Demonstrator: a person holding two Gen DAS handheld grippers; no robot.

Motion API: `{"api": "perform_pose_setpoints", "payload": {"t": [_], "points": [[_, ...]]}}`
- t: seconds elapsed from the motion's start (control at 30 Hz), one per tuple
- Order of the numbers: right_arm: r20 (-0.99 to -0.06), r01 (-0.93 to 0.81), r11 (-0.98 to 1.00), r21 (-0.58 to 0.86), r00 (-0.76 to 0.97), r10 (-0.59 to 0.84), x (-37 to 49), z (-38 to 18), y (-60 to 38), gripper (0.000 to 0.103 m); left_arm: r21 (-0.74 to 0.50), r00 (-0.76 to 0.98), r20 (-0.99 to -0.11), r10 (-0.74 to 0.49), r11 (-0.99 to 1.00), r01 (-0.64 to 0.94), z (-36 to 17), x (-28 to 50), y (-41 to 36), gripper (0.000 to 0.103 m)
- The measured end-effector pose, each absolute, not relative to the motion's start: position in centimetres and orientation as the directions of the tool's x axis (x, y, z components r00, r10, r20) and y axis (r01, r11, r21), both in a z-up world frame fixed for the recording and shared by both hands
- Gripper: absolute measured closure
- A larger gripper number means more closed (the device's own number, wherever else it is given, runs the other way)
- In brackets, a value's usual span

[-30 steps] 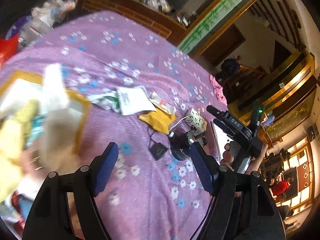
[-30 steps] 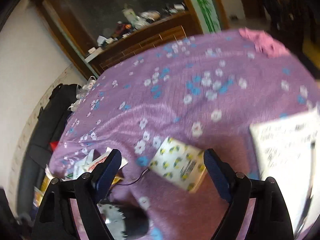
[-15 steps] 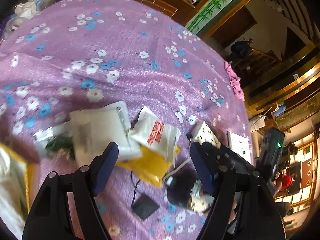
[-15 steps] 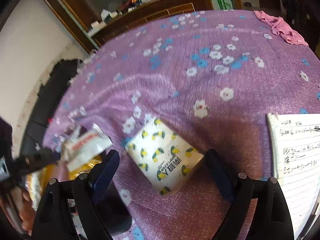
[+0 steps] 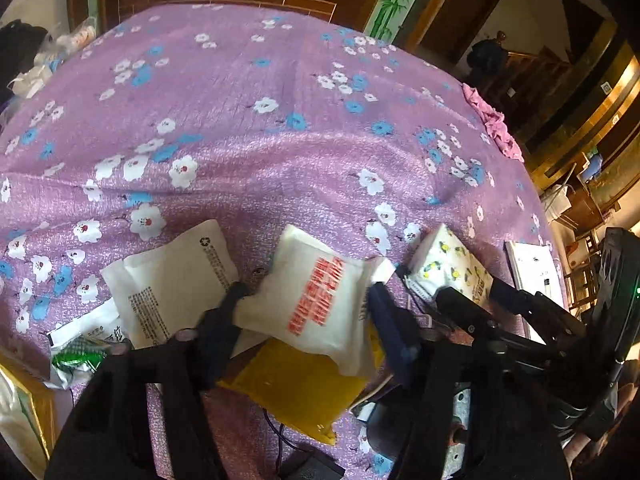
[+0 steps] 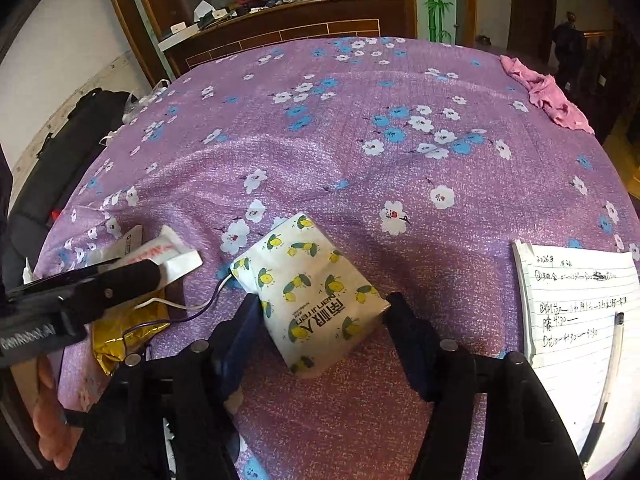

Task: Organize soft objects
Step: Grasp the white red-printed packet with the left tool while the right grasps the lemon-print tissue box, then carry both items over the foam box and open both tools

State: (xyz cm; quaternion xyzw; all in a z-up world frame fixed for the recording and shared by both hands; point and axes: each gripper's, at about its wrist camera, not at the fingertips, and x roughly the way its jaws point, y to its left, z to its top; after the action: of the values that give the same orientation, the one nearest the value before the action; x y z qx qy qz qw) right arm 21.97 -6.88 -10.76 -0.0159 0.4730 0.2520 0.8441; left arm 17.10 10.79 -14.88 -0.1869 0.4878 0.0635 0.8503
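both fingers' gaps just narrowed: left gripper (image 5: 308,312) clamps red-print packet (image 5: 320,300), right gripper (image 6: 324,320) lemon-print pack (image 6: 312,296).

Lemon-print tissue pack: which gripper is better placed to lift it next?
Right. The right gripper, jaws just closing, already straddles the lemon-print tissue pack with both pads at its sides. The left gripper is busy around the white packet with red print.

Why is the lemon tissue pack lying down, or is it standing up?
Lying down. The lemon tissue pack rests flat on the purple cloth, its printed face up, between the right gripper's closing fingers.
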Motion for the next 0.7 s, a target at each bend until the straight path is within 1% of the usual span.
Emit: {"api": "perform_pose_setpoints", "payload": {"t": [0.13, 0.23, 0.5, 0.7], "points": [[-0.781, -0.444, 0.862, 0.246, 0.435, 0.448, 21.6, -9.7, -7.9, 0.043, -0.305, 0.546, -0.832, -0.096, 0.902, -0.307, -14.2, 16.3, 11.5, 0.055], [-0.746, -0.445, 0.847, 0.291, 0.448, 0.492, 21.4, -9.0, -8.9, 0.042, -0.344, 0.597, -0.797, -0.093, 0.882, -0.322, -12.8, 15.1, 11.6, 0.055], [-0.648, -0.448, 0.792, 0.415, 0.465, 0.603, 20.7, -7.9, -11.3, 0.042, -0.440, 0.725, -0.683, -0.093, 0.844, -0.306, -7.7, 8.8, 11.7, 0.055], [-0.569, -0.492, 0.742, 0.455, 0.481, 0.667, 19.2, -6.9, -11.9, 0.042, -0.484, 0.755, -0.642, -0.135, 0.835, -0.262, -6.0, 4.0, 11.4, 0.055]]}}
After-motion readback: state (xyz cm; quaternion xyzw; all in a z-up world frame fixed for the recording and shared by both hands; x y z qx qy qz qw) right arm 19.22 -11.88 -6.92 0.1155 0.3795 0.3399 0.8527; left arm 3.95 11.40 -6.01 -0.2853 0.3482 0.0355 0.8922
